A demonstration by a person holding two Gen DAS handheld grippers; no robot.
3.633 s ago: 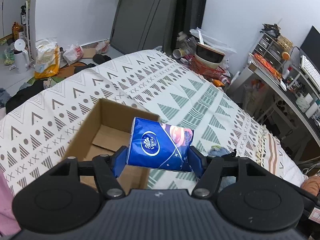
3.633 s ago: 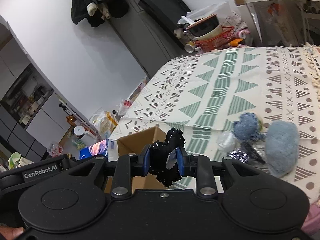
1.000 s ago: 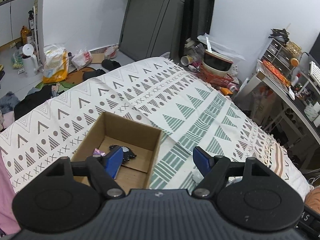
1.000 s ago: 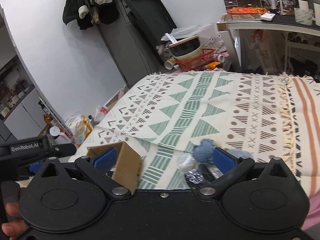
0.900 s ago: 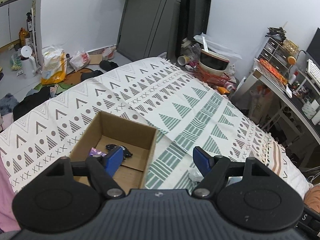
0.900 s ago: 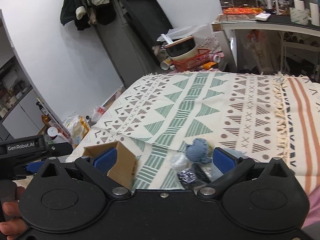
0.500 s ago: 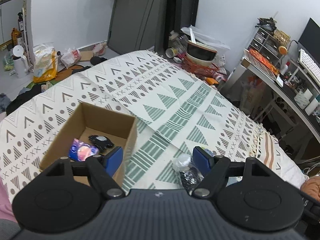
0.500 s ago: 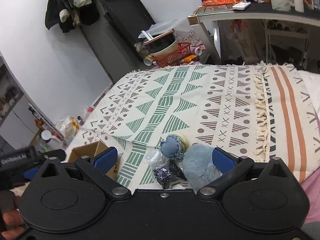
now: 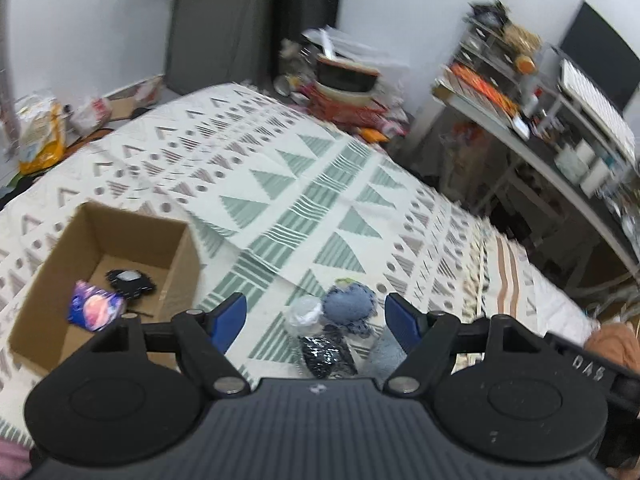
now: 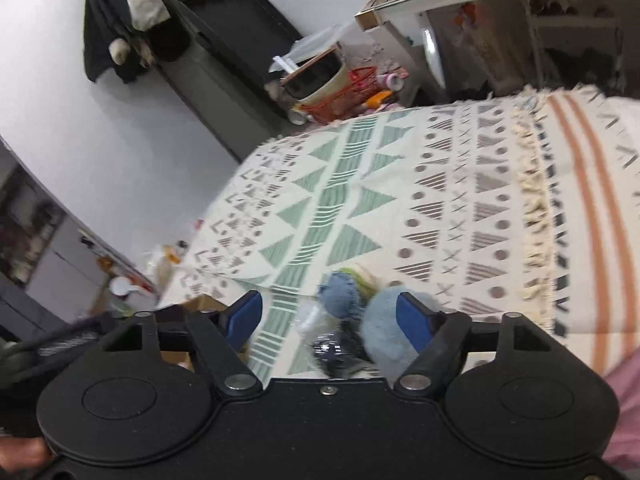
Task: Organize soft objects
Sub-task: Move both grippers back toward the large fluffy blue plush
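The bed carries an open box with two things already inside: a blue pack and a black cloth piece. So the task looks partly done. A small pile remains just beside the box on the bed: a pale blue plush, a denim pouch, a dark shiny bag and a clear wrapper, all touching each other. Both grippers hang above this pile. The left gripper has its fingers wide apart and holds nothing. The right gripper is also spread wide and empty; whether one finger touches the plush, I cannot tell.
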